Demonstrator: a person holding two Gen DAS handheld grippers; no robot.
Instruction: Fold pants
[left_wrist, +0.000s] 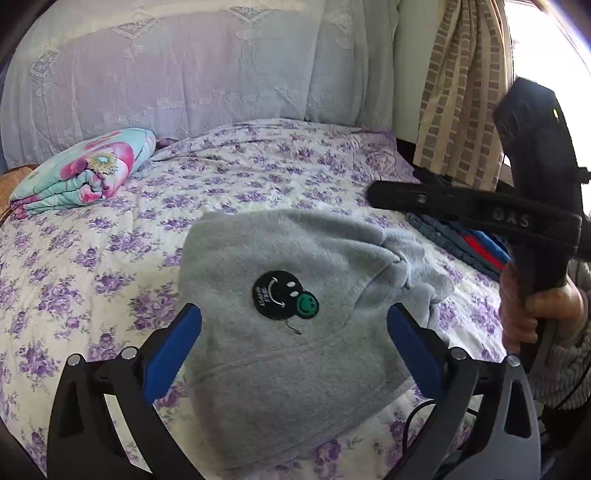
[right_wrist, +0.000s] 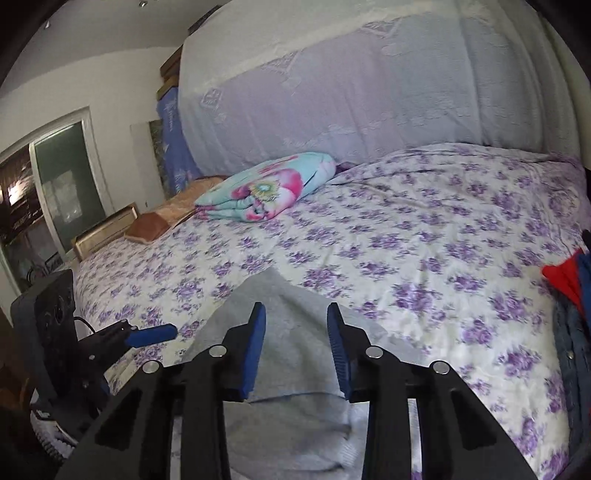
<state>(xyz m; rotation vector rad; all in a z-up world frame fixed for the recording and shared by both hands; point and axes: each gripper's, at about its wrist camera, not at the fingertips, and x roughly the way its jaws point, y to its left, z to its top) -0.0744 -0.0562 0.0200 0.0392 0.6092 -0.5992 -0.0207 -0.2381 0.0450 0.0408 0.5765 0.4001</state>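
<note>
The grey fleece pants (left_wrist: 295, 332) lie folded into a compact bundle on the purple-flowered bedspread (left_wrist: 110, 236), with a black and green smiley patch (left_wrist: 282, 295) on top. My left gripper (left_wrist: 293, 321) is open, its blue fingers (left_wrist: 173, 350) standing wide on either side of the bundle just above it. My right gripper (right_wrist: 295, 332) is open and empty above the grey pants (right_wrist: 291, 369). The right gripper's body shows at the right in the left wrist view (left_wrist: 535, 206), held by a hand. The left gripper's blue fingertip shows at the left in the right wrist view (right_wrist: 151, 334).
A folded turquoise and pink floral blanket (left_wrist: 85, 170) lies at the far left of the bed. A stack of blue, red and denim clothes (right_wrist: 570, 295) sits at the bed's right edge. A lace-covered headboard (left_wrist: 184, 62) and a checked curtain (left_wrist: 461, 92) stand behind.
</note>
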